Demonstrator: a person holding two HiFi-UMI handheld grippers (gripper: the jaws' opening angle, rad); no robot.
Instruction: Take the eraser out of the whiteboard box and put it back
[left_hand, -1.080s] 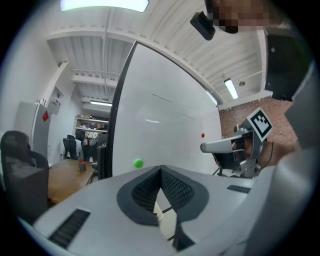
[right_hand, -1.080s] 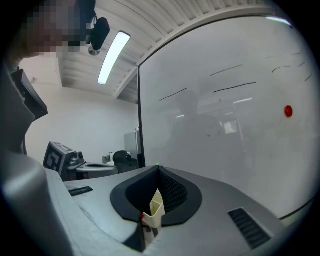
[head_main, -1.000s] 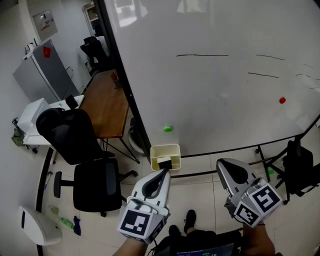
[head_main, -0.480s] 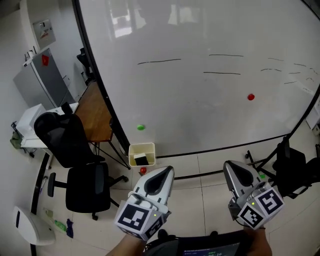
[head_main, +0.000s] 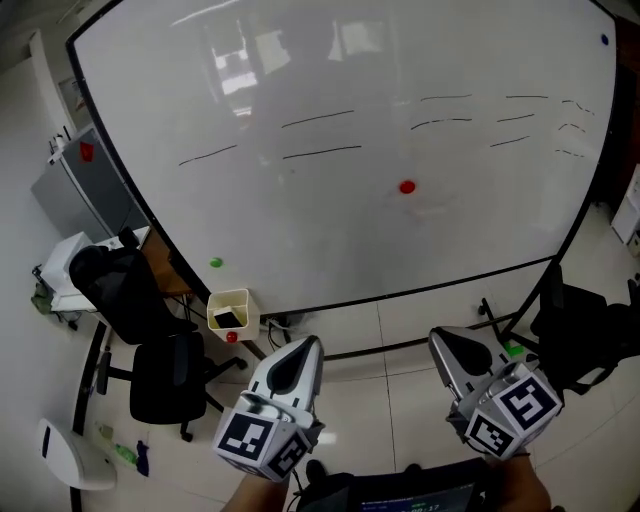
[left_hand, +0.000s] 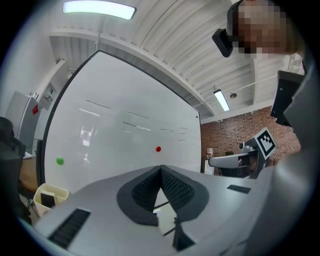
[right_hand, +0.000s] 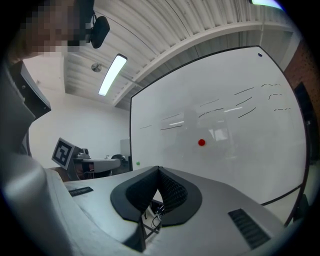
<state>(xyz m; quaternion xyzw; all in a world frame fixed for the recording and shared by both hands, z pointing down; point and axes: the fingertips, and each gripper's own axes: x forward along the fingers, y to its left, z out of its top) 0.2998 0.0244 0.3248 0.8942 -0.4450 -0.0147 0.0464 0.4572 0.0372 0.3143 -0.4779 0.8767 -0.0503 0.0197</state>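
The cream whiteboard box (head_main: 232, 305) hangs at the lower left corner of the whiteboard (head_main: 350, 210). The black eraser (head_main: 228, 318) lies inside it. The left gripper view also shows the box (left_hand: 50, 192) with the eraser (left_hand: 45, 199), far off to its left. My left gripper (head_main: 303, 346) is shut and empty, well to the right of the box and apart from it. My right gripper (head_main: 441, 338) is also shut and empty, further right. Both point level at the board, with jaws meeting at the tips (left_hand: 161, 169) (right_hand: 159, 170).
A green magnet (head_main: 216, 263) and a red magnet (head_main: 406, 187) stick to the board among thin marker lines. Black office chairs (head_main: 160, 380) and a desk stand at the left, and another black chair (head_main: 585, 330) at the right. A small red thing (head_main: 232, 337) sits below the box.
Both grippers have moved right along the whiteboard, away from the box. The box has slid from the middle of the head view to its left.
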